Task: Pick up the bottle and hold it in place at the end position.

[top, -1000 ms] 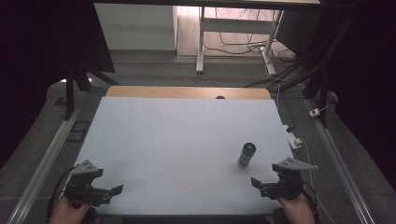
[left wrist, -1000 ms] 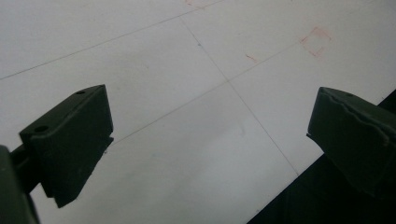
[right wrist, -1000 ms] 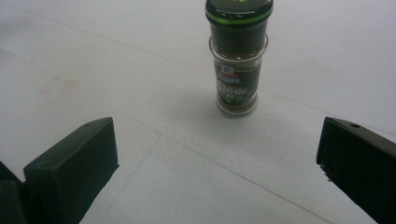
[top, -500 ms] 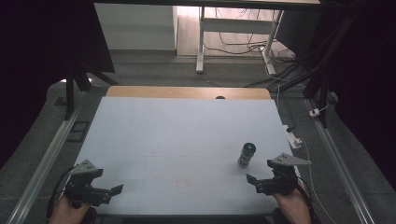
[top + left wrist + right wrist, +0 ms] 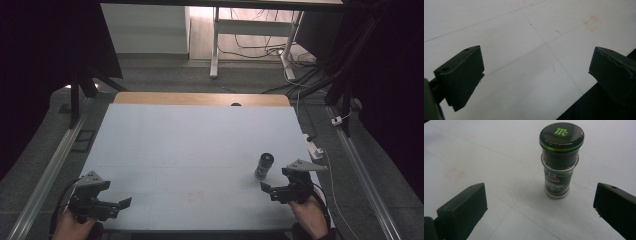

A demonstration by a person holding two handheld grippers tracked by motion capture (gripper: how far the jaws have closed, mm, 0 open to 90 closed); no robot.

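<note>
Since a second before, the right gripper had shifted left and slightly farther across the table, closing on the spice jar, while the left gripper had barely stirred; the jar itself had stayed where it stood.

At the near left corner of the pale table, the left gripper was held in a hand near the table's near edge, its jaws spread wide with nothing between them; in the left gripper view the jaws framed bare tabletop crossed by thin pencil lines, with a small red square mark farther off.

Toward the near right, the spice jar stood upright on the table, a glass jar of dark contents with a black lid rimmed in green and a dark label; the right gripper sat just beside and nearer than it, its jaws released and wide apart, not touching the glass; in the right gripper view the jar stood beyond the jaw tips, right of centre between them.
</note>
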